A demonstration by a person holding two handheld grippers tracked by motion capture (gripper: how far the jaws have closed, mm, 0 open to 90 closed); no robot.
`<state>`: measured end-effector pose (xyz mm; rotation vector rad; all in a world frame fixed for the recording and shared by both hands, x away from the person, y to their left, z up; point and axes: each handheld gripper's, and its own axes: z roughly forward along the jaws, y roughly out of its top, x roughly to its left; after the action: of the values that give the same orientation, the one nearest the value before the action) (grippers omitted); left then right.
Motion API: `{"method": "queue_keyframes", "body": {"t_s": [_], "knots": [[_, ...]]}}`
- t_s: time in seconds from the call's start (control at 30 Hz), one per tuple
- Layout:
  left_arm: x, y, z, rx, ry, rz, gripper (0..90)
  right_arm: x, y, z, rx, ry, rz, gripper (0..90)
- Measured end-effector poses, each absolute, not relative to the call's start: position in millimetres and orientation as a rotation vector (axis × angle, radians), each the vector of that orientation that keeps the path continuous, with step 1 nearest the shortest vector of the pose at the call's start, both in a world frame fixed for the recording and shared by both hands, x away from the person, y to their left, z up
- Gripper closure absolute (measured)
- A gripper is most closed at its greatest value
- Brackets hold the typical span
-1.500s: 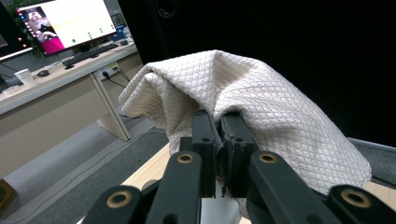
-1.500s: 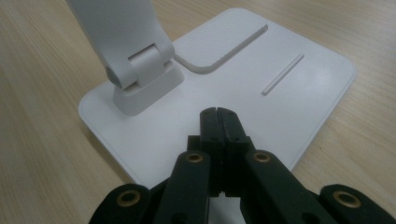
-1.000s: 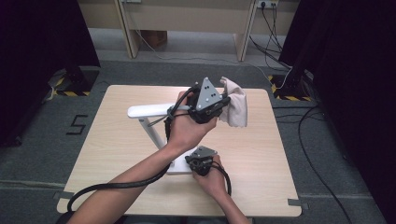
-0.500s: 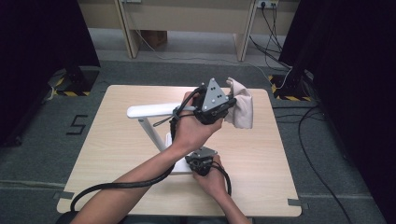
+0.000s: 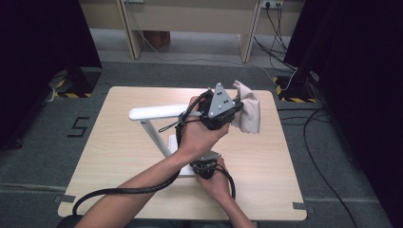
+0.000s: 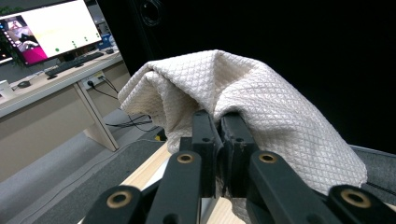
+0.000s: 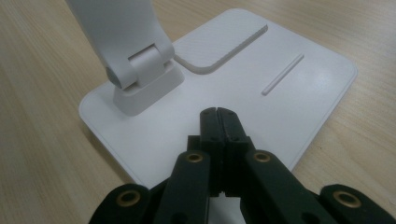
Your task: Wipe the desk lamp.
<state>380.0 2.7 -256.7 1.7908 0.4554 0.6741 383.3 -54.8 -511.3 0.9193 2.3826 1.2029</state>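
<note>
Cloth (image 5: 248, 113) hangs off the left gripper (image 5: 233, 107), jaws pinching it, at the far end of the white lamp head (image 5: 157, 112). Right gripper (image 7: 218, 113), jaws pressed together, tips pin the lamp base (image 7: 299, 88) to the table (image 5: 119, 156). Wipe w/ light pressure, keep base pinned. Contact btwn cloth & head hidden behind the hand.

Light wooden table (image 5: 119, 156), white desk lamp base (image 7: 280, 107) resting on it

Cream diamond-quilted cloth (image 6: 261, 102); white lamp (image 7: 224, 93)
</note>
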Motion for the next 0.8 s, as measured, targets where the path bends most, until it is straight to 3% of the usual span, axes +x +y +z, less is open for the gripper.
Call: {"method": "queue_keyframes", "body": {"t_s": [0.8], "knots": [[349, 3, -295, 1.771, 0.442, 0.641, 85.5, 383, -55, -511, 0.916, 2.384, 1.199, 90.0]]}}
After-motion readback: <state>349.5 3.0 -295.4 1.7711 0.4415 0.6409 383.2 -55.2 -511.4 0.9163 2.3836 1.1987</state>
